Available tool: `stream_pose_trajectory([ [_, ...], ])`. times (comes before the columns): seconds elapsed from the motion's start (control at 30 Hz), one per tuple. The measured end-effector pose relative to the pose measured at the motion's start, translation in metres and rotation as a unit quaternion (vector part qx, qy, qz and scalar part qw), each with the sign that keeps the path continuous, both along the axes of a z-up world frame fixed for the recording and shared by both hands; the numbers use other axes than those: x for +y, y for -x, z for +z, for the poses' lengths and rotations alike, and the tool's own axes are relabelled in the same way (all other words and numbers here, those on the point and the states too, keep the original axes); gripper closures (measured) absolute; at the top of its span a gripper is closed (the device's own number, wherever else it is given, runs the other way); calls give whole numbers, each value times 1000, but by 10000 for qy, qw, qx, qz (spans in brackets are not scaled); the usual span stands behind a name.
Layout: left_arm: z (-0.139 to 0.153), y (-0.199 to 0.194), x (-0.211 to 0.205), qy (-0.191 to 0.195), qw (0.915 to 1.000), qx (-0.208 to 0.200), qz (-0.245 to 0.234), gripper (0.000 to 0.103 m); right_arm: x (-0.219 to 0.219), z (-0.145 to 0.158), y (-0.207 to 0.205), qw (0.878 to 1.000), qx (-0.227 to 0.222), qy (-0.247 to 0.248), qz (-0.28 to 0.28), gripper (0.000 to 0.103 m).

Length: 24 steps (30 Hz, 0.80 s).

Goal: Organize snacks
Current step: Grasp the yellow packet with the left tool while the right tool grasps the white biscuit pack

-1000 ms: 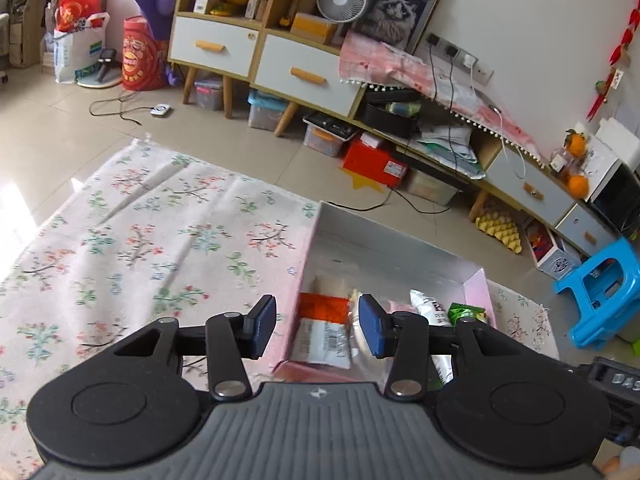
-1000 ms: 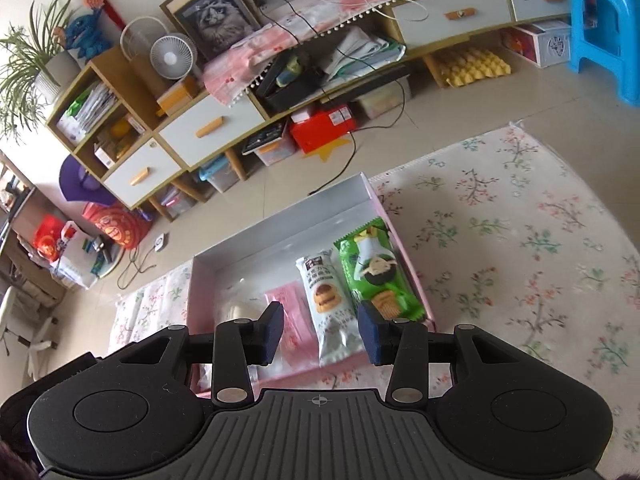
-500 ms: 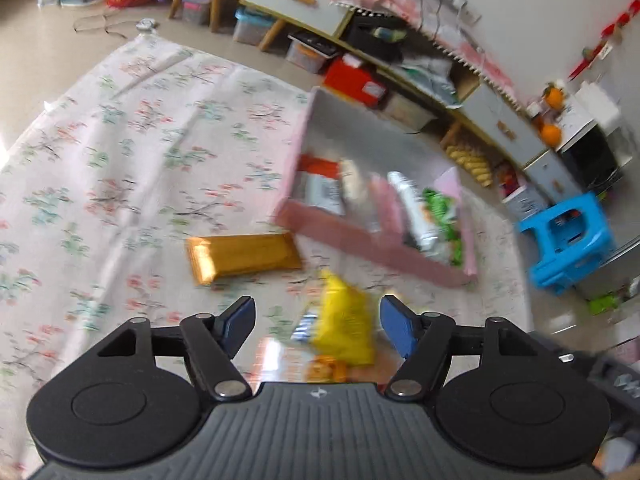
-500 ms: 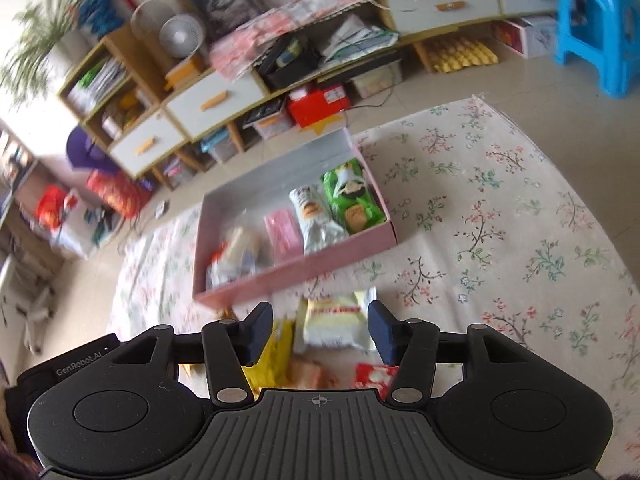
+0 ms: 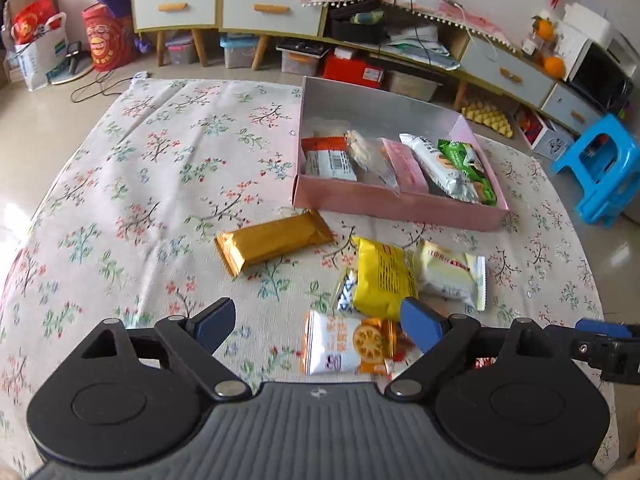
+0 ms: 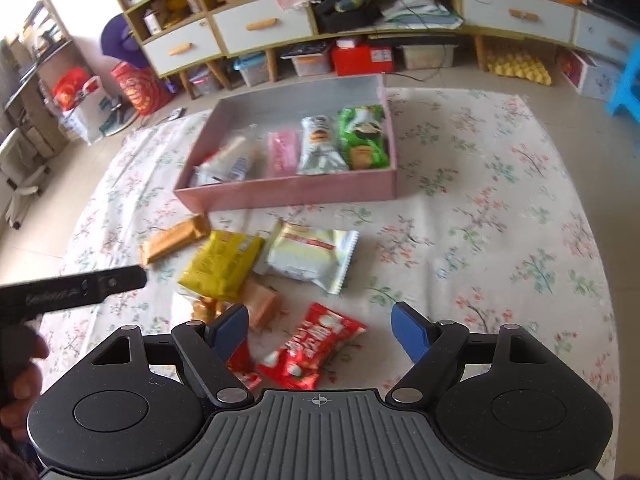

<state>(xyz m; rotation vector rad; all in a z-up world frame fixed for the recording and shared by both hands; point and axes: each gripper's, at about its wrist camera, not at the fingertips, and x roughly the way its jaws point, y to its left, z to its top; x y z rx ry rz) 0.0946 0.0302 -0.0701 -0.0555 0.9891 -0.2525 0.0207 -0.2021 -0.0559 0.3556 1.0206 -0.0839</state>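
A pink box on the floral cloth holds several snack packs. Loose in front of it lie a gold bar, a yellow pack, a pale cream pack, a white-and-orange pack and a red pack. My left gripper is open and empty above the white-and-orange pack. My right gripper is open and empty above the red pack.
The floral cloth covers the floor area. Low cabinets with drawers and storage bins line the far wall. A blue stool stands at the right. The left gripper's body reaches in at the right wrist view's left.
Both grippers have pulled back from over the box toward the near side and opened wider. The loose packs in front of the box have come into view.
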Motion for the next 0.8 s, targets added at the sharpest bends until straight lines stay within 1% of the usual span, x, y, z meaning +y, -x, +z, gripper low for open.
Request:
stream_pose_trajectory([
  [0.03,-1,5,-1,10,10000,13,22,12,-3,-2,3,9998,44,-179,-29,23],
  [0.1,-5,14,-4,-7,10000,56,-13,11,-6,-5,6,9990,82,-446,-16,22],
  [0.17,-12,19,-11,-114,9998,150,-80,12,-10,-7,5,9984,104,-535,-119,20],
  [0.23,-18,16,-15,-152,9992,327,-164,13,-16,-10,1,9976,220,-573,-325,20],
  [0.33,-20,7,-12,34,9989,463,-5,14,-20,-14,-2,9952,298,-750,-549,20],
  [0.4,-19,6,-9,110,9990,421,91,14,-17,-15,-4,9954,312,-726,-536,20],
  [0.57,-19,6,-10,49,9992,388,117,13,-14,-16,-8,9961,351,-640,-490,20],
  [0.7,-20,4,-12,28,9993,343,143,14,-23,-14,-9,9949,240,-688,-705,20],
  [0.8,-20,1,-15,-40,9994,309,137,14,-28,-16,-10,9927,285,-797,-856,20],
])
